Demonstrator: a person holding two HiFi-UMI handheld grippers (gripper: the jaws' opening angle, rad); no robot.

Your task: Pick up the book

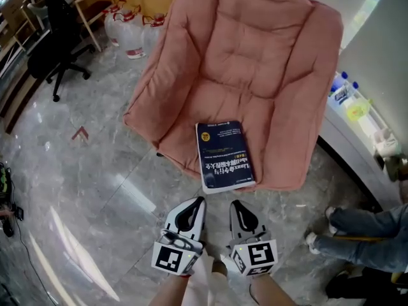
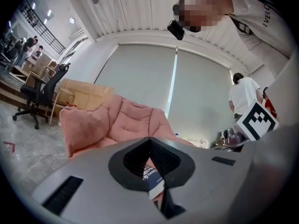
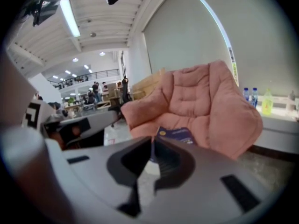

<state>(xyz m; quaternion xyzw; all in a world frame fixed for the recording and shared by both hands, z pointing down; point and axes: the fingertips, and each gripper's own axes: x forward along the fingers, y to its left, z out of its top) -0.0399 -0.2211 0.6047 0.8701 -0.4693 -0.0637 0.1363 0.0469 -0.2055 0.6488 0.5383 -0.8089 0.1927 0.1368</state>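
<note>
Dark blue paperback book point(image 1: 224, 156), white lettering on its cover: it lies flat and face up on the seat of the padded pink fabric armchair point(image 1: 255, 50), its near end at the cushion's front lip, which I judge leaves an edge to pinch. I hold the left gripper point(image 1: 196, 204) and right gripper point(image 1: 236, 206) side by side just short of it, both aimed at the book. Each pair of jaws is pressed together on nothing, so the book is not yet grasped.

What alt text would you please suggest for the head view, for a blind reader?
A dark blue paperback book lies flat at the front edge of a pink cushioned chair. Below it, the left tool and right tool hover side by side over grey marble floor, both shut, short of the book.
</note>
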